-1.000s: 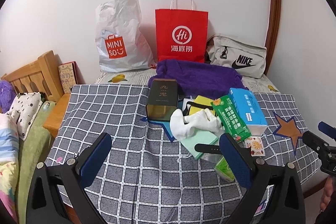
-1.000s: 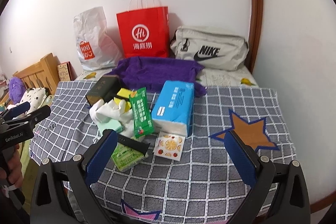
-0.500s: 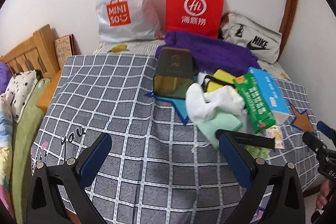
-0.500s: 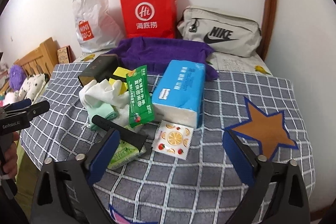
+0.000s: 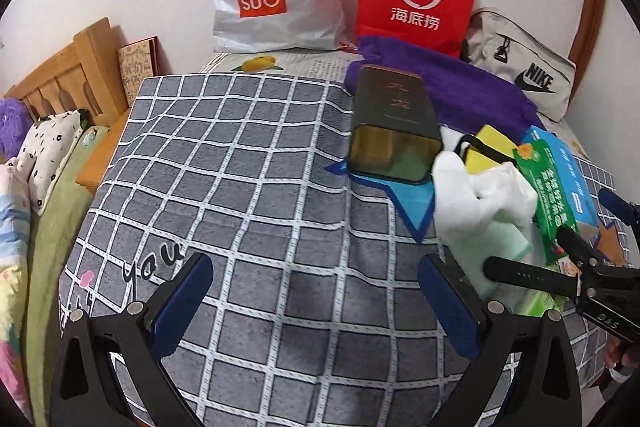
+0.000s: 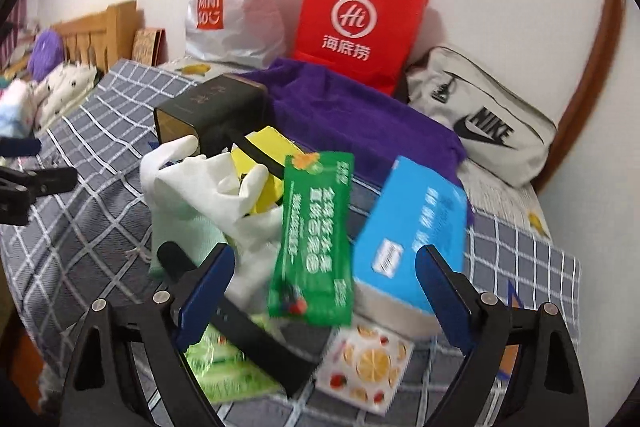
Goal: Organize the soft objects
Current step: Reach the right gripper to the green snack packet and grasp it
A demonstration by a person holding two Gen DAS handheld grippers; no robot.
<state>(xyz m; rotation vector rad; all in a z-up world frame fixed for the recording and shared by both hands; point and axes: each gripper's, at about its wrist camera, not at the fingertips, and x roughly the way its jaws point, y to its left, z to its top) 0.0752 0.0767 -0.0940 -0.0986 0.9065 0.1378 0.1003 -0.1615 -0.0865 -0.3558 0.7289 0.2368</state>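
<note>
My right gripper (image 6: 322, 291), closing on nothing, straddles the green pack (image 6: 314, 239); my left gripper (image 5: 316, 303), agape, shows only blanket (image 5: 248, 163).

The right wrist view is blurred near the green pack (image 6: 312, 239). The print on it cannot be read. The strap (image 6: 256, 331) beside it is partly hidden.
</note>
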